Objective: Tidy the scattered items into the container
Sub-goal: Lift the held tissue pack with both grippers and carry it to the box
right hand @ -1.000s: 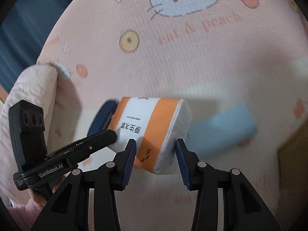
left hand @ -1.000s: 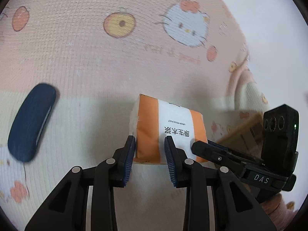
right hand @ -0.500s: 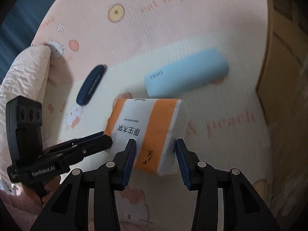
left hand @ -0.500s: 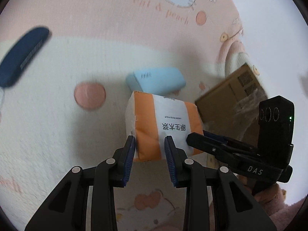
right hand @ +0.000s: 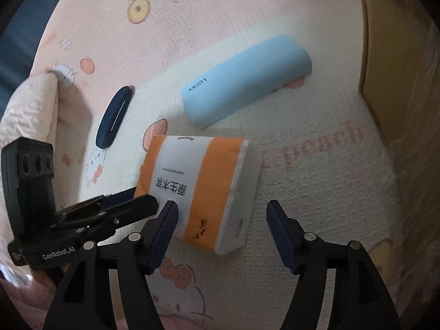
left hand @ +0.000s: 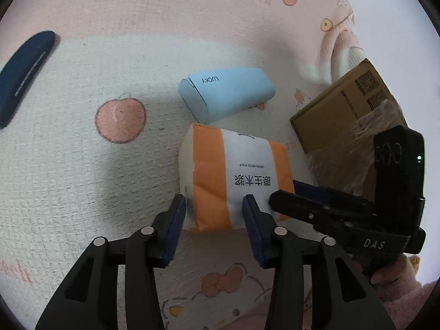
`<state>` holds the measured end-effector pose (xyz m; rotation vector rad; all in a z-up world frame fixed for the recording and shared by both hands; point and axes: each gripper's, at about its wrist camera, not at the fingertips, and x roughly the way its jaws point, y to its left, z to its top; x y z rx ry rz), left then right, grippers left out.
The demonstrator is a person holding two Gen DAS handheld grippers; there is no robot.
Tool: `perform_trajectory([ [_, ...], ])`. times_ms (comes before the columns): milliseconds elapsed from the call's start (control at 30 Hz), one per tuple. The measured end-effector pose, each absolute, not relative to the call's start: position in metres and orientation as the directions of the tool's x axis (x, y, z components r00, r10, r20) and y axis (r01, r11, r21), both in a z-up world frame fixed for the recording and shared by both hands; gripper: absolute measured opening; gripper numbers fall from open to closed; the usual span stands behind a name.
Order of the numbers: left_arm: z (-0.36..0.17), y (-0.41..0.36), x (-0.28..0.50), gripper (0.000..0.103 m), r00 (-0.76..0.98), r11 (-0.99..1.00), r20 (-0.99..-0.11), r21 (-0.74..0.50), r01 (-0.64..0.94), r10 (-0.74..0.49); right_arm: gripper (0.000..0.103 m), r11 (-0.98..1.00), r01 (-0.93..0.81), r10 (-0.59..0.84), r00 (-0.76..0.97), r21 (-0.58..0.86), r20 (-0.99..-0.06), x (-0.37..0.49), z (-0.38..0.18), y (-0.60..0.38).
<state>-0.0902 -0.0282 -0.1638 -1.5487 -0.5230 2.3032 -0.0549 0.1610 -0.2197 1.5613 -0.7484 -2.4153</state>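
An orange and white tissue pack (left hand: pixel 233 176) lies on the pink patterned blanket. My left gripper (left hand: pixel 214 209) has its fingers around the pack's near end, jaws slightly parted against it. In the right wrist view the same pack (right hand: pixel 198 189) lies flat; my right gripper (right hand: pixel 222 217) is open wide around its near end, its right pad clear of the pack. A light blue case (left hand: pixel 225 93) lies just beyond the pack, also seen in the right wrist view (right hand: pixel 247 79). A dark navy case (left hand: pixel 24 74) lies far left, and shows in the right wrist view (right hand: pixel 114 118). The cardboard box (left hand: pixel 346 110) stands at right.
The cardboard box wall (right hand: pixel 398 55) fills the right edge of the right wrist view. A folded pink quilt (right hand: pixel 24 110) lies at the left. The blanket (left hand: pixel 110 178) stretches around the items.
The pack came down onto the blanket next to the blue case. My right gripper opened and let go of it. My left gripper's jaws widened a little.
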Motion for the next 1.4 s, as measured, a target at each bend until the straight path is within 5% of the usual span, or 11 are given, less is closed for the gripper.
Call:
perform_trajectory([
  [500, -0.162, -0.029, -0.106, 0.046, -0.397, -0.855, -0.78, -0.518, -0.027, 0.484, 0.055, -0.838, -0.142, -0.407, -0.48, 0.526, -0.777, -0.063, -0.212, 0.168],
  [1400, 0.007, 0.059, -0.092, 0.045, -0.606, -0.85, -0.597, -0.407, -0.335, 0.525, 0.055, -0.938, -0.078, -0.155, -0.775, 0.337, -0.613, -0.003, -0.028, 0.233],
])
